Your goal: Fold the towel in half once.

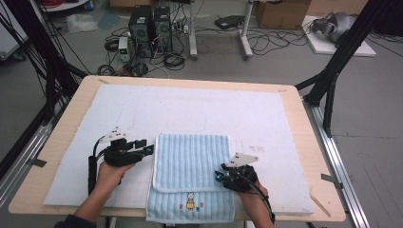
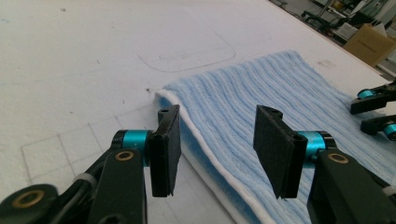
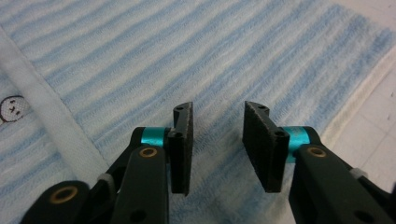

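My left gripper (image 2: 217,151), jaws apart and empty, straddles the left hem of the folded blue striped terry towel (image 1: 190,168); my right gripper (image 3: 217,147) hovers parted over its right side.

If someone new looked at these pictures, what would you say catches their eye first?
First, the folded light-blue striped terry towel at the near middle of the white foam-covered table, its lower layer with a small cartoon print hanging over the near edge. Next, the left gripper at the towel's left edge and the right gripper over its right part, both with jaws apart and nothing between them.
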`<state>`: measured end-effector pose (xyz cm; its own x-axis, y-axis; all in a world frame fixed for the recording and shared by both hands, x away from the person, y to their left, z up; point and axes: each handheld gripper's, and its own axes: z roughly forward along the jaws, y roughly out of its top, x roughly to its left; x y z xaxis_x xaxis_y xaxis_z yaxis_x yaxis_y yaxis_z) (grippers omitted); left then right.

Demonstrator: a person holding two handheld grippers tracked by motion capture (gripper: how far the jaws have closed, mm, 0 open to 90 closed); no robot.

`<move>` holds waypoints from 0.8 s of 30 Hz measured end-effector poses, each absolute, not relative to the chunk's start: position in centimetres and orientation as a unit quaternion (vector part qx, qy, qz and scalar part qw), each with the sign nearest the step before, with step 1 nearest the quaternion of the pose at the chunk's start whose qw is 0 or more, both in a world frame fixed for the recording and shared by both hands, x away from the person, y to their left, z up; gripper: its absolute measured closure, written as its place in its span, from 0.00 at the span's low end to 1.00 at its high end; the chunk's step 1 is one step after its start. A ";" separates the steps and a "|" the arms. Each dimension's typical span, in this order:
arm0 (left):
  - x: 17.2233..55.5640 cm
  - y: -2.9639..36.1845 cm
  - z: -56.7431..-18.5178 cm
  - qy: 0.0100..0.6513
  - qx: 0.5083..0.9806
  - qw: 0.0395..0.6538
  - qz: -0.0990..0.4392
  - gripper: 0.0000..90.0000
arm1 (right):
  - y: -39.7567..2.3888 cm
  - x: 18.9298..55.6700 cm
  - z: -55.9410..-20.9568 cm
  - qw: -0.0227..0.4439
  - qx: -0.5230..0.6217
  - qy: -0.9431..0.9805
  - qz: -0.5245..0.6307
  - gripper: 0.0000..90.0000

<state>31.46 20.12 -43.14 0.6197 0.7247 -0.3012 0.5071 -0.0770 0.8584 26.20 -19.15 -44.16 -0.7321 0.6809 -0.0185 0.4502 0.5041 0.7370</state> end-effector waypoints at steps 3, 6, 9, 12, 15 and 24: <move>32.5 19.9 -43.3 0.439 0.717 0.533 0.093 0.49 | -19.4 27.2 -43.1 0.169 0.341 0.834 0.400 0.60; 33.2 19.6 -43.2 0.435 0.722 0.528 0.098 0.48 | -19.7 28.6 -42.6 0.186 0.364 0.813 0.414 0.50; 34.0 19.4 -43.3 0.438 0.723 0.525 0.099 0.46 | -20.2 29.9 -42.7 0.192 0.383 0.801 0.419 0.45; 35.0 18.9 -43.9 0.440 0.729 0.515 0.097 0.45 | -20.6 31.0 -43.0 0.196 0.398 0.797 0.411 0.44; 35.8 18.0 -44.5 0.438 0.746 0.492 0.096 0.45 | -20.8 31.9 -43.3 0.198 0.410 0.796 0.399 0.44; 37.1 16.2 -44.9 0.404 0.792 0.427 0.168 0.84 | -20.7 33.5 -44.2 0.193 0.422 0.804 0.373 0.48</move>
<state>37.15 16.23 -44.89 0.6172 0.7829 -0.0783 0.4959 -0.3098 0.8112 33.52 -20.69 -44.22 -0.5697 0.8218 0.0034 0.5334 0.3666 0.7623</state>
